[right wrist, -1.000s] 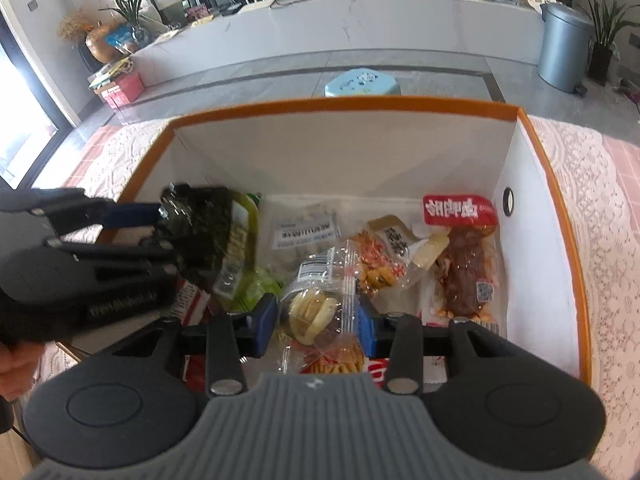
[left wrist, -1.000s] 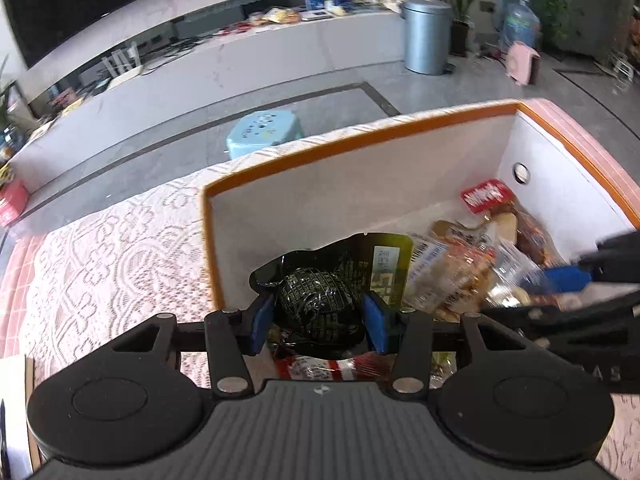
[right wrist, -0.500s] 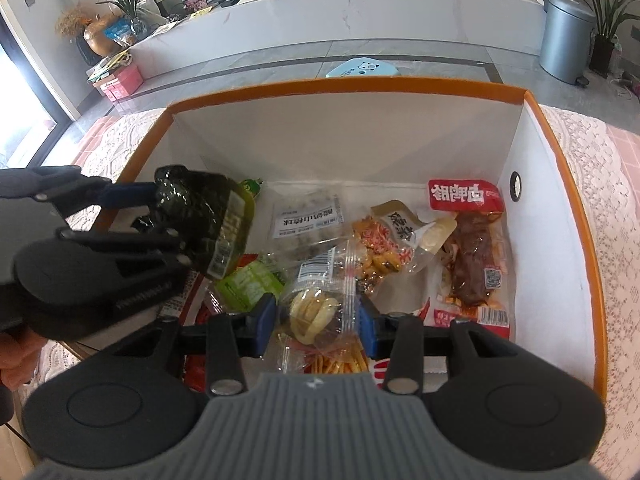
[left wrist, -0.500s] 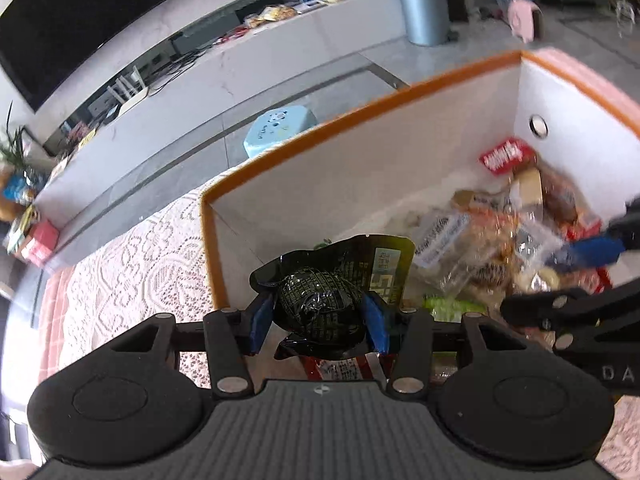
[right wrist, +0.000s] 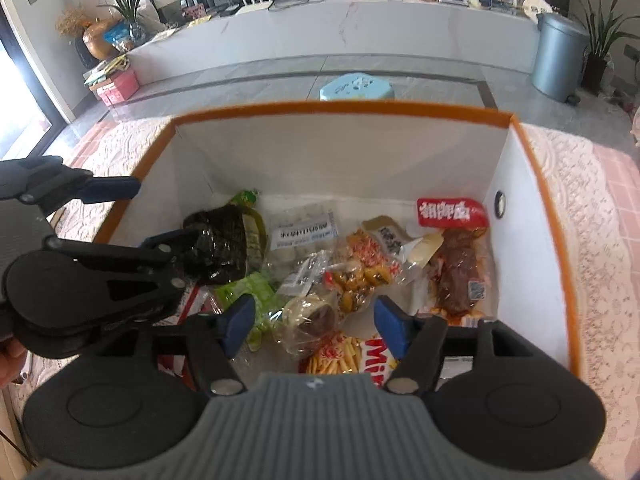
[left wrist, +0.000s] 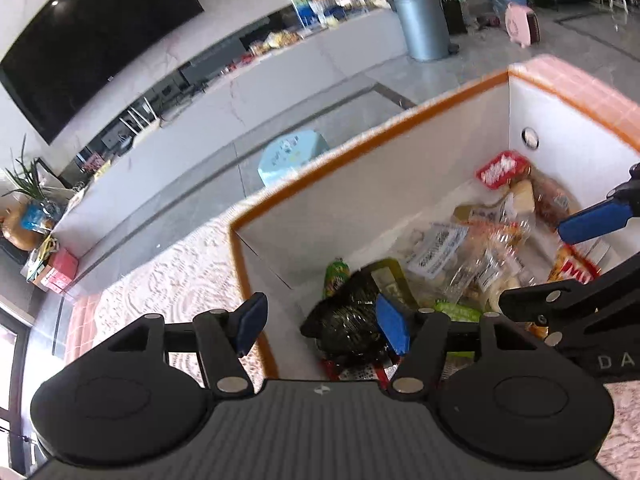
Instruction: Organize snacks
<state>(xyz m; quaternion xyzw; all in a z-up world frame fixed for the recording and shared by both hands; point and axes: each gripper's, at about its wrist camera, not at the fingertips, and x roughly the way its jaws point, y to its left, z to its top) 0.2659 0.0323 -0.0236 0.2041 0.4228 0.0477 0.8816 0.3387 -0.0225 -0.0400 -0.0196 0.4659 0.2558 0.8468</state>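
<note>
Left gripper (left wrist: 322, 322) tilted down over box (left wrist: 360, 168) corner, lower centre; jaws just opened, dark packet (left wrist: 352, 316) loose beside right pad. Right gripper (right wrist: 314, 326) angled down over snacks, jaws just opened, clear packet (right wrist: 308, 316) lying free between pads.

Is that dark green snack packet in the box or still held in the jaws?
In the box. The dark green snack packet lies among the other snacks inside the orange-rimmed box; the left gripper has just been opening its jaws, which stand apart, gripping nothing.

Seaweed packet (right wrist: 226, 240) lies in the box (right wrist: 340, 152), left of, perhaps overlapping, other snacks (right wrist: 360, 268).
</note>
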